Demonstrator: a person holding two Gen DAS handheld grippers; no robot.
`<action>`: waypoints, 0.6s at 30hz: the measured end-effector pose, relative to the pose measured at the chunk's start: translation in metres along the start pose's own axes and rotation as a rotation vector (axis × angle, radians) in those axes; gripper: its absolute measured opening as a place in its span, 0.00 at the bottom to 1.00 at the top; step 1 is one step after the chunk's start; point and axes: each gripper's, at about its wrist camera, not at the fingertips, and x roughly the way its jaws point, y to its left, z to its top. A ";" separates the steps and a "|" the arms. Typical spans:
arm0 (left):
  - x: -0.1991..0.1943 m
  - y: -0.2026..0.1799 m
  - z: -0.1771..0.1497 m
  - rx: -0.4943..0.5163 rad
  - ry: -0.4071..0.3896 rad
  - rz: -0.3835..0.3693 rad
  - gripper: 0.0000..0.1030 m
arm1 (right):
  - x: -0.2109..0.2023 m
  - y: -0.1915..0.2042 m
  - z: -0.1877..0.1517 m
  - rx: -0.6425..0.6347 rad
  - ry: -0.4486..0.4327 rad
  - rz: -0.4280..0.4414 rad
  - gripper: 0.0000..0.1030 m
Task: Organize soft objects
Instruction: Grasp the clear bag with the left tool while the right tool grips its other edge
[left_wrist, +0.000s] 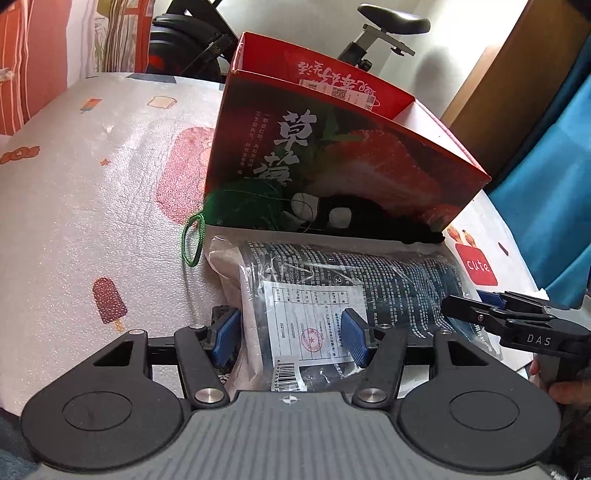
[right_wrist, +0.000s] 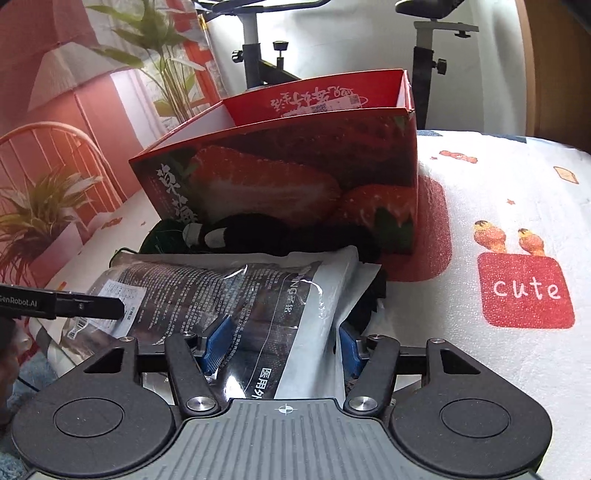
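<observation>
A soft package (left_wrist: 332, 273) in clear plastic, dark with a white label, lies on the table in front of a red strawberry box (left_wrist: 332, 155). My left gripper (left_wrist: 290, 334) straddles its near left part, pads pressing on it. In the right wrist view the same package (right_wrist: 240, 288) bulges between the blue pads of my right gripper (right_wrist: 282, 345), which is shut on its right end. Each gripper shows in the other's view: the right gripper (left_wrist: 480, 306) and the left gripper (right_wrist: 110, 310). A black soft item with white patches (left_wrist: 332, 214) and a green cord bundle (left_wrist: 194, 240) lie against the box (right_wrist: 295, 173).
The table wears a white cloth (left_wrist: 92, 221) with printed ice lollies and a red "cute" patch (right_wrist: 524, 291). An exercise bike (left_wrist: 369, 33) stands behind the box, potted plants (right_wrist: 40, 210) to the left, blue fabric (left_wrist: 546, 184) to the right. A hand (left_wrist: 565, 384) holds the right gripper.
</observation>
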 end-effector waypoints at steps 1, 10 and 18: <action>0.001 0.000 0.003 0.004 0.014 -0.007 0.59 | 0.000 0.000 0.001 -0.012 0.007 0.002 0.54; 0.014 0.004 0.026 0.095 0.136 -0.043 0.58 | -0.001 0.004 0.017 -0.174 0.110 0.051 0.54; 0.021 0.005 0.032 0.158 0.164 -0.053 0.58 | -0.001 0.009 0.022 -0.288 0.166 0.063 0.54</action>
